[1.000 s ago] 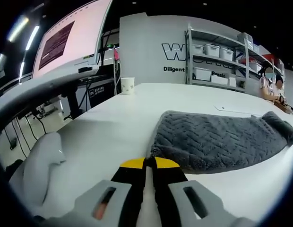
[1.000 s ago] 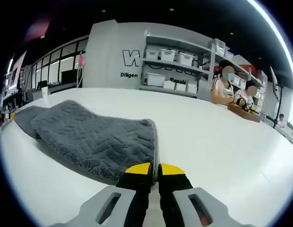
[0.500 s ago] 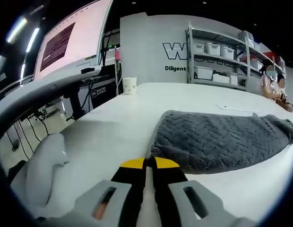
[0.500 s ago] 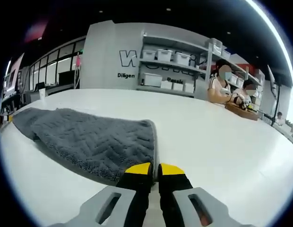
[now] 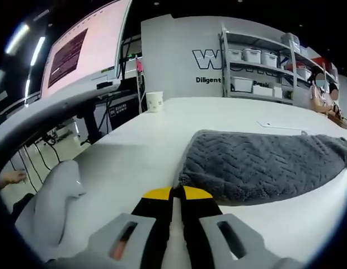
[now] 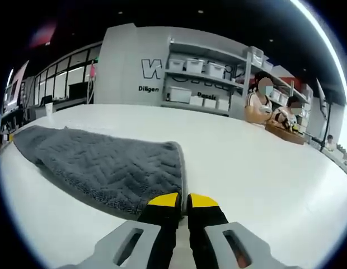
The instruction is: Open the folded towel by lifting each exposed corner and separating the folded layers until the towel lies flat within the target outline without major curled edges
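Towel far end cut off (rt edge); grip unclear.

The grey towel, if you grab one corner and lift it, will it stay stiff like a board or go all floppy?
Probably floppy: the grey towel lies slumped on the white table with soft, rounded folded edges. It looks thick and fluffy, so likely a bit heavy for cloth, and the rest would drag behind a lifted corner. Its fuzzy ridges should help the left gripper hold it without slipping.
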Tool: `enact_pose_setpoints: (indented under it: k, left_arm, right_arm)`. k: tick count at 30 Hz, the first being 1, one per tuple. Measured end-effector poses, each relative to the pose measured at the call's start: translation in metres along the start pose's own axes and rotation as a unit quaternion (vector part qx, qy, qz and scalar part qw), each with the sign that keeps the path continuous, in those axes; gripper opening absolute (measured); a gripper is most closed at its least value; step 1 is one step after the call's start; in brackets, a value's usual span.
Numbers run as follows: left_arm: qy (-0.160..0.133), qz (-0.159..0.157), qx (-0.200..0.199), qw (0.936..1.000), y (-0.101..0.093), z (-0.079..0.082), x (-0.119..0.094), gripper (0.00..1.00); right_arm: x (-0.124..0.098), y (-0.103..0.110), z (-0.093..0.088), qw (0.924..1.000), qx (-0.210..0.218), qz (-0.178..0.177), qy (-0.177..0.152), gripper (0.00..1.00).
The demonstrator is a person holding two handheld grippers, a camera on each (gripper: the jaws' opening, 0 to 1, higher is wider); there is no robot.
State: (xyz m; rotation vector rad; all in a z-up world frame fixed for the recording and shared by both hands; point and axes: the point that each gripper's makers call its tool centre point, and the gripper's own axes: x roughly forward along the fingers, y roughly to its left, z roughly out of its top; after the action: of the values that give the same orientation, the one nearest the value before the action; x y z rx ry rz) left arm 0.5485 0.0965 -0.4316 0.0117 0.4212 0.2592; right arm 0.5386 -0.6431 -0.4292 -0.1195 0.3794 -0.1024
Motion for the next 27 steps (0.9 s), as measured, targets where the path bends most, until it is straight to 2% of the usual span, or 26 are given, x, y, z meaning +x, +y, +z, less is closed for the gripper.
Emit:
enact_pose_setpoints:
  k: [27]
  left_arm:
    - [0.002,0.006,0.004,1.0000,0.003,0.001,0.000,0.05]
  right_arm:
    - [0.005,-0.011,0.000,0.9997,-0.025,-0.009,-0.003,0.00]
